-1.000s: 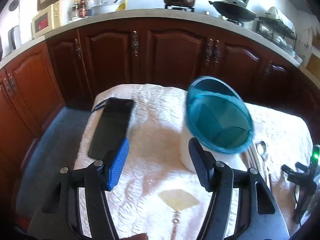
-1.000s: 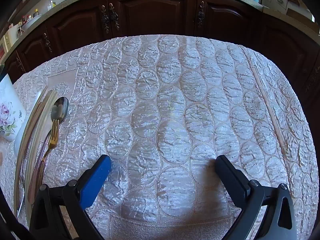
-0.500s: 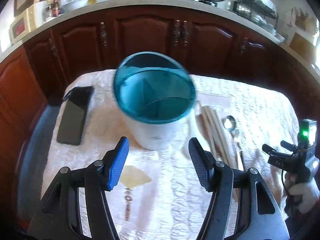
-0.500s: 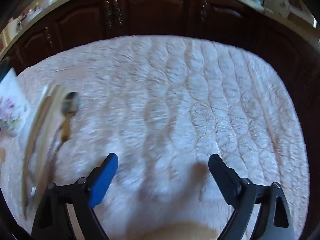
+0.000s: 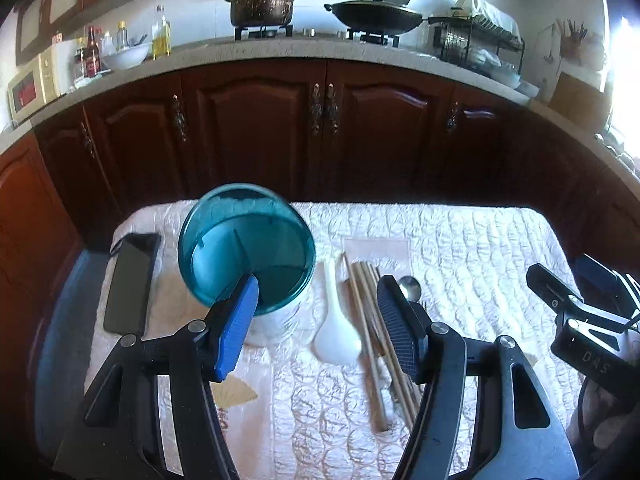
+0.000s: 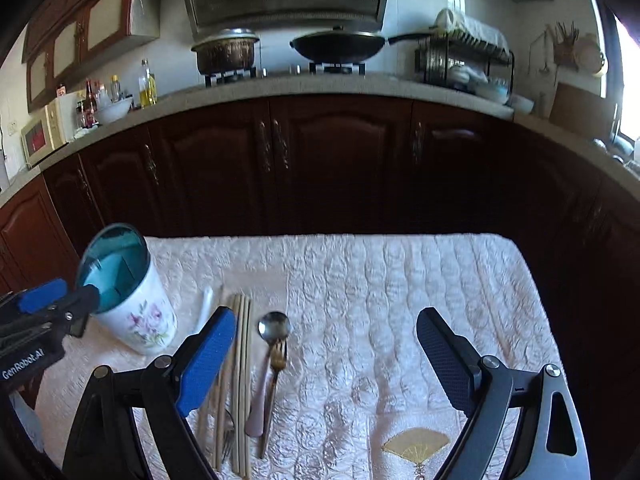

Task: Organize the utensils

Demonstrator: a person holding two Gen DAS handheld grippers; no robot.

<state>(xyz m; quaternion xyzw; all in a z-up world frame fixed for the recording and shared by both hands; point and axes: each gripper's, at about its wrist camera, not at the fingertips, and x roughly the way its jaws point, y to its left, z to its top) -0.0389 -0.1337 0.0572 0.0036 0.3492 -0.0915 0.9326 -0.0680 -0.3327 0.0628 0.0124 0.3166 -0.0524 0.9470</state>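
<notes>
Both claws hang released and empty above the desk [image 6: 400,280], the left claw [image 5: 316,320] over the white ceramic spoon [image 5: 334,336], the right claw [image 6: 324,356] just right of the loose cutlery. Nothing is sorted yet, apparently: the teal-lined holder [image 6: 132,312] stands empty. Beside it lie several chopsticks [image 6: 242,360], too bunched to count, one metal spoon [image 6: 272,328] and one gold fork [image 6: 277,360].

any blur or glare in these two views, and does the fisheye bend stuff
Left wrist: holder rim slightly smeared, window blown out at right, countertop bowed. Right wrist: mostly sharp, same glare at the right edge, table edge and cabinets curved.
</notes>
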